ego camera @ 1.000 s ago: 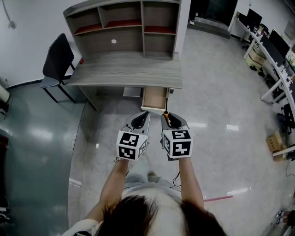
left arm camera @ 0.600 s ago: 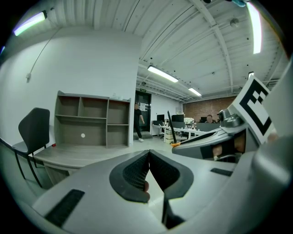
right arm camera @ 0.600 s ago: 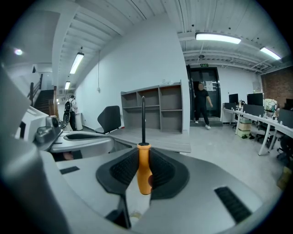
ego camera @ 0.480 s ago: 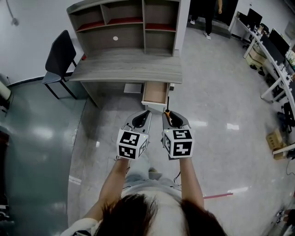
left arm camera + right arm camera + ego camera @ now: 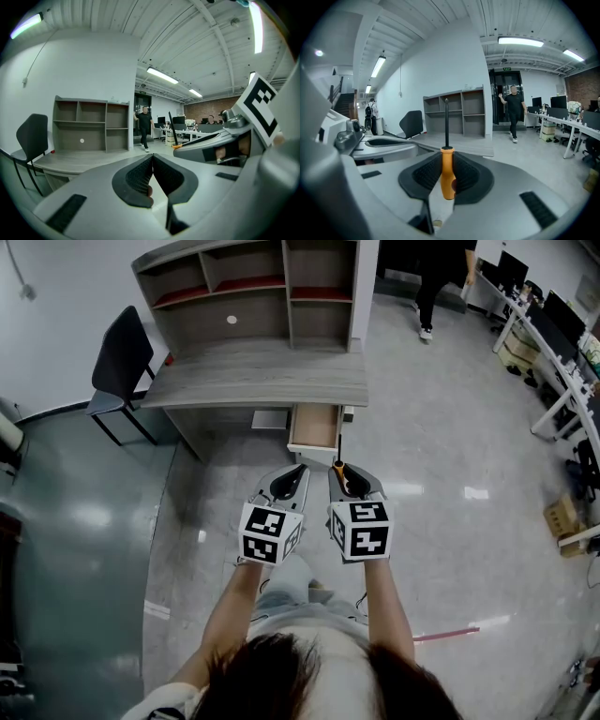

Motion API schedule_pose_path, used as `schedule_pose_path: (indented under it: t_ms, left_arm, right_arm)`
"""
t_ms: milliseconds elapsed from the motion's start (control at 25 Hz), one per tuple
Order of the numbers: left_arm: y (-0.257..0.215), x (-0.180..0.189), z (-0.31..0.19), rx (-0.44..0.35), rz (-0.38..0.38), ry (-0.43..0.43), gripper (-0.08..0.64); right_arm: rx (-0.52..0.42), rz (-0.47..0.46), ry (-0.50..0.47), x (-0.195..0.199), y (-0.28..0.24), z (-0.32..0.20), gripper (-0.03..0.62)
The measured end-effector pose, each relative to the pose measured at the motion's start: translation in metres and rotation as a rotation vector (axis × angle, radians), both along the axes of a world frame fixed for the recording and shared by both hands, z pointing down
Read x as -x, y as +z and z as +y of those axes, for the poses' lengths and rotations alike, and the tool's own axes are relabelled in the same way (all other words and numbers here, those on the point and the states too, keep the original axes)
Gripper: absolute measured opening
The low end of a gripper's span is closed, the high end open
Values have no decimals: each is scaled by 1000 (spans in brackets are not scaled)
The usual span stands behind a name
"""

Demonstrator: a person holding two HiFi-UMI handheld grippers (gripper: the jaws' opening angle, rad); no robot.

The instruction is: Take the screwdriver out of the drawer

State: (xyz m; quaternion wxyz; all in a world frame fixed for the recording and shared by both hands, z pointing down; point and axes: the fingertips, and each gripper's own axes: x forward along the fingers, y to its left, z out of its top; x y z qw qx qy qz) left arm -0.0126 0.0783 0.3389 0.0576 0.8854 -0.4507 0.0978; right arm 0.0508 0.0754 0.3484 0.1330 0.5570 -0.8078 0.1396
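Between the right gripper's (image 5: 446,161) fingers the screwdriver (image 5: 446,172) stands upright, pinched by its orange handle; the pads cover the handle's sides, and the tip is too small to make out. Its shaft is thin, black and straight, rising from the handle's top. From the head view only the handle's top and the shaft show past the gripper's body, over the floor (image 5: 441,456) just short of the open drawer (image 5: 312,457) under the counter (image 5: 262,381). Beside it the left gripper (image 5: 152,161) has its fingers pressed together on nothing.
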Motion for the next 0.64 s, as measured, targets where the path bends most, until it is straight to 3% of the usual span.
schedule_pose_path:
  t_ms: [640]
  left_arm:
    - [2,-6,-13,7,-6,24,17]
  right_arm:
    - [5,-8,21,-5,1,-11,86]
